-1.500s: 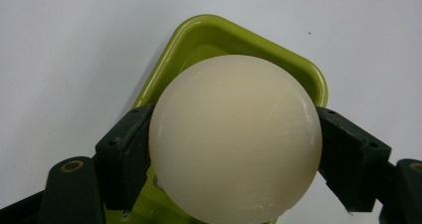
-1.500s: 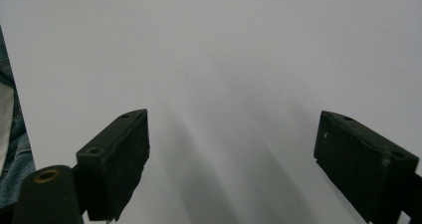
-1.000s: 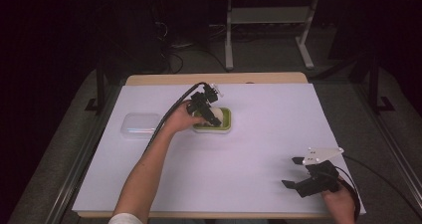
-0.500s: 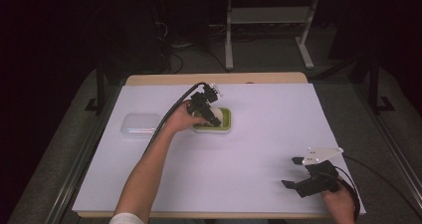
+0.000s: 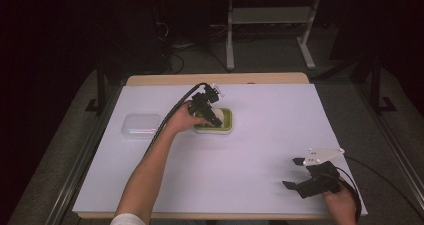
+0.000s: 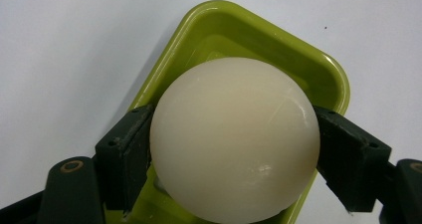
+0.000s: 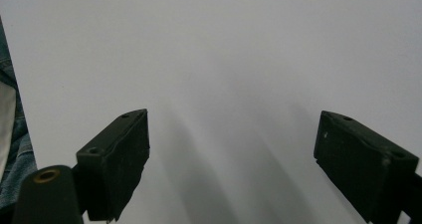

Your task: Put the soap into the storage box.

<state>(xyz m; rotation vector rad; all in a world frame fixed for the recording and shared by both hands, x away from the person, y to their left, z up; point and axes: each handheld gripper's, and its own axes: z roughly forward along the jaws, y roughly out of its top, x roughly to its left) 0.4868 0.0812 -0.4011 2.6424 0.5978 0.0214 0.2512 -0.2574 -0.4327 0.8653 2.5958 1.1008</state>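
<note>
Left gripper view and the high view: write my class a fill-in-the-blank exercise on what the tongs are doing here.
1. The left tongs are shut on a cream-white ____.
2. Below the ball lies a tray coloured ____.
3. The right tongs, above the bare white table, stand ____.
4. In the high view, the clear lidded box lies to the ____ of the tray.

Missing words: ball; green; open; left

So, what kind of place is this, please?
Probably a lab or workshop set up for recording: a table covered in plain white, dark floor with cables behind it, and a metal stand. Not a home kitchen, it seems.
</note>
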